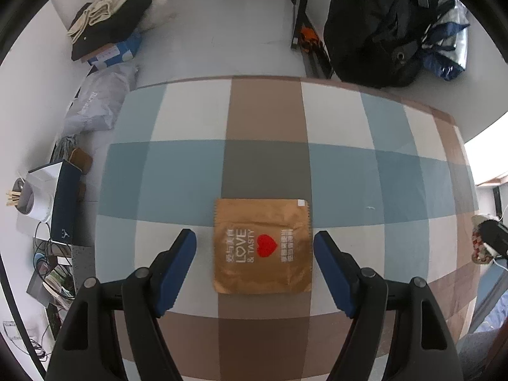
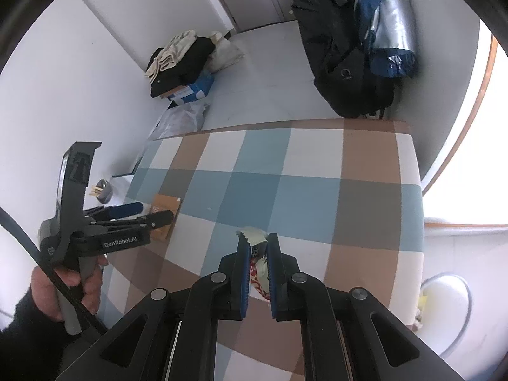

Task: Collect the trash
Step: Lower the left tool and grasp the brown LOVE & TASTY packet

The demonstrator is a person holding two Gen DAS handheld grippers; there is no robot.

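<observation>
A gold snack wrapper with a red heart and "LOVE & TASTY" print lies flat on the checked tablecloth. My left gripper points steeply down over it, open, with one blue finger on each side of the wrapper and neither touching it. In the right wrist view the left gripper, held by a hand, hovers over the same gold wrapper. My right gripper is shut on a crumpled wrapper, pale green with a red and white pattern. That crumpled wrapper also shows at the far right of the left wrist view.
A white round container stands on the floor beyond the table's right edge. A black bag, a clothes pile and a plastic bag lie on the floor. A white cup of sticks, a dark box and cables crowd the left.
</observation>
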